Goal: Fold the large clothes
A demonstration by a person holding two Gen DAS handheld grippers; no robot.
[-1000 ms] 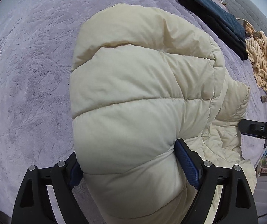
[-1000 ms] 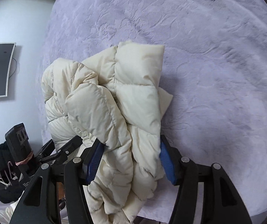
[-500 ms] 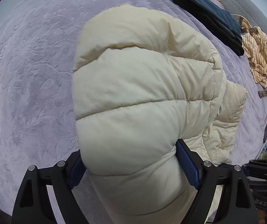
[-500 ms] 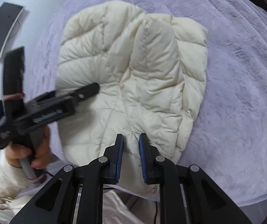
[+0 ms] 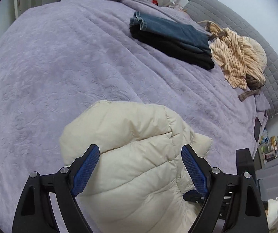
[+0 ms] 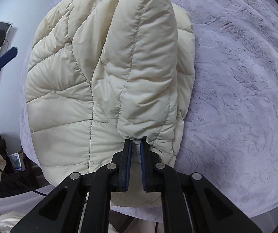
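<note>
A cream quilted puffer jacket point(image 6: 104, 81) lies folded on the purple bedspread point(image 6: 246, 97) near the bed's edge. My right gripper point(image 6: 135, 141) is shut on the cuff end of a sleeve that lies along the jacket's top. In the left wrist view the jacket point(image 5: 139, 155) sits below my left gripper point(image 5: 140, 151), whose blue-padded fingers stand wide open on either side of the padded bulk, not pinching it. The left gripper's blue pad point(image 6: 3, 60) shows at the left edge of the right wrist view.
Folded dark jeans and black clothes point(image 5: 170, 36) and a crumpled striped tan garment point(image 5: 234, 62) lie at the far side of the bed by the grey headboard point(image 5: 255, 44). Floor clutter point(image 6: 8, 155) shows past the bed's near edge.
My left gripper has let go of the jacket and pulled back, opening wide. My right gripper has closed on the sleeve cuff and moved in close to the jacket.
</note>
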